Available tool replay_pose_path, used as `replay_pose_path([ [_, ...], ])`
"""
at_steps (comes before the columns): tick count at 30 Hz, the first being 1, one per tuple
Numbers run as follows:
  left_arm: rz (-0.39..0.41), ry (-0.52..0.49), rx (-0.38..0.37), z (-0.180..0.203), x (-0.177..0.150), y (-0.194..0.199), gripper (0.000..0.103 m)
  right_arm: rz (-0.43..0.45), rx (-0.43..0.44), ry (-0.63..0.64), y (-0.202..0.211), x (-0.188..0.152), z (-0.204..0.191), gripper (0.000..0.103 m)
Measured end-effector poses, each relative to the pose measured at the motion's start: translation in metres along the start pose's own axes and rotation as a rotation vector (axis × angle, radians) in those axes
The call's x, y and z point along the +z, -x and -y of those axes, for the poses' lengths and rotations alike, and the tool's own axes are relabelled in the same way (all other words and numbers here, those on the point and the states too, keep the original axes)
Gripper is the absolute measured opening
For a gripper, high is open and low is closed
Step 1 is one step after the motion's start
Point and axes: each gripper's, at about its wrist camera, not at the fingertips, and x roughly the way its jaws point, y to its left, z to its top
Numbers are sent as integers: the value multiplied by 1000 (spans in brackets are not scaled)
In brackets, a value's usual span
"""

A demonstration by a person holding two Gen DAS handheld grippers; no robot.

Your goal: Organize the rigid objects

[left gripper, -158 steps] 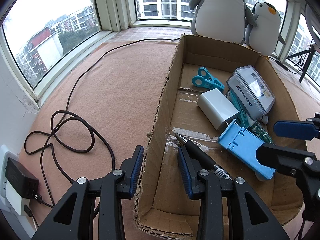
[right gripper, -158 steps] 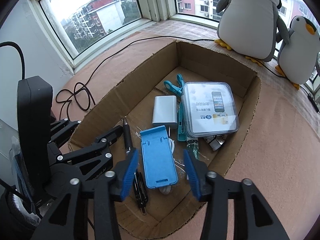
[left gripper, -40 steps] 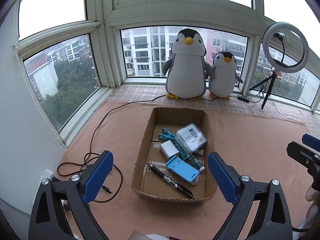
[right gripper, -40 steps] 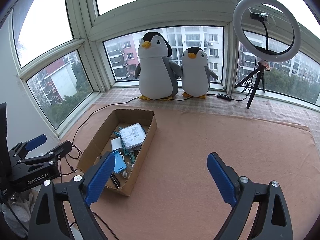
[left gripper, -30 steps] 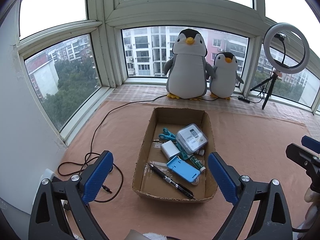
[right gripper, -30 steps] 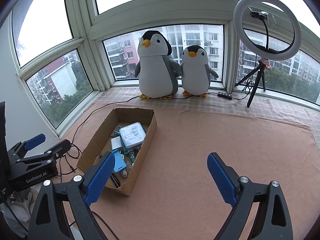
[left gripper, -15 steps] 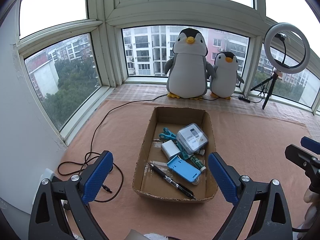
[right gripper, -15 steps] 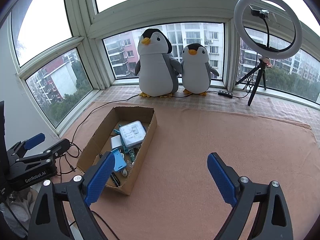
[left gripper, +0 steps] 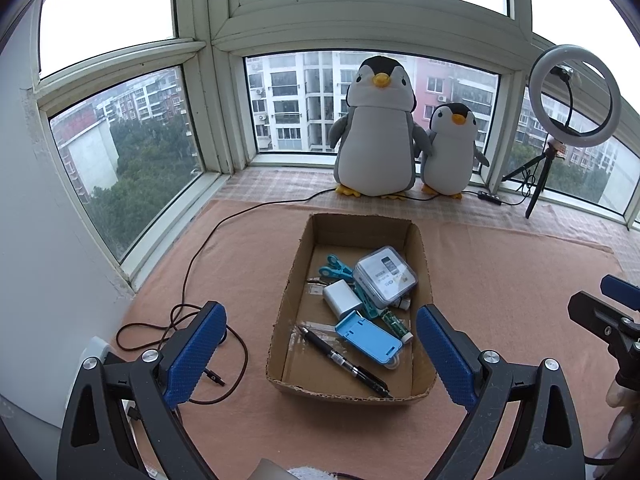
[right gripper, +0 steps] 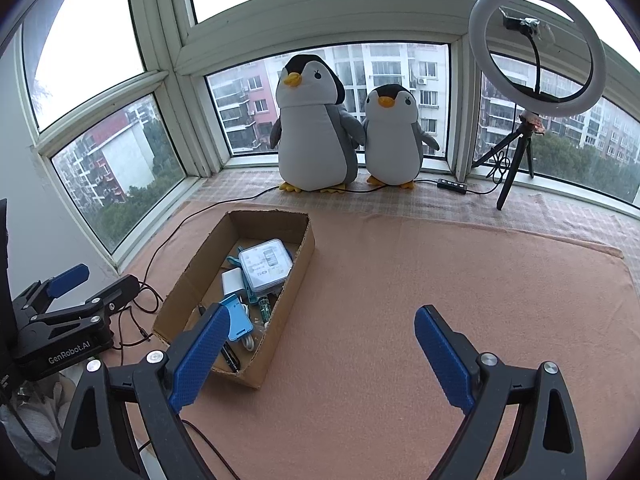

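An open cardboard box (left gripper: pixel 422 248) lies on the pink mat. It holds a black pen (left gripper: pixel 344 362), a blue phone stand (left gripper: pixel 368 340), a white charger block (left gripper: pixel 342 300), a clear plastic case (left gripper: pixel 384 276) and teal clips (left gripper: pixel 334 266). The box also shows in the right wrist view (right gripper: pixel 296 276). My left gripper (left gripper: pixel 320 354) is wide open and empty, held high and back from the box. My right gripper (right gripper: pixel 320 356) is wide open and empty, to the right of the box over the mat.
Two plush penguins (left gripper: pixel 378 132) stand on the window ledge behind the box. A ring light on a tripod (right gripper: pixel 536 52) stands at the right. A dark cable (left gripper: pixel 192 272) loops on the mat to the box's left. A socket block (left gripper: pixel 96 350) sits by the wall.
Five seconds ago both grippers were low at the box, over the pen and blue stand. Both are now raised, pulled back and opened wide. In the last second the views only drift slightly.
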Motion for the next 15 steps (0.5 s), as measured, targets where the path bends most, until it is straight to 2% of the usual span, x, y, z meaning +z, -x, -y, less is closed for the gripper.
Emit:
replay_pose_path([
  [15,3,-4,-4,1,1,2,98,-8,-4,-6,-3,-3,2,92],
])
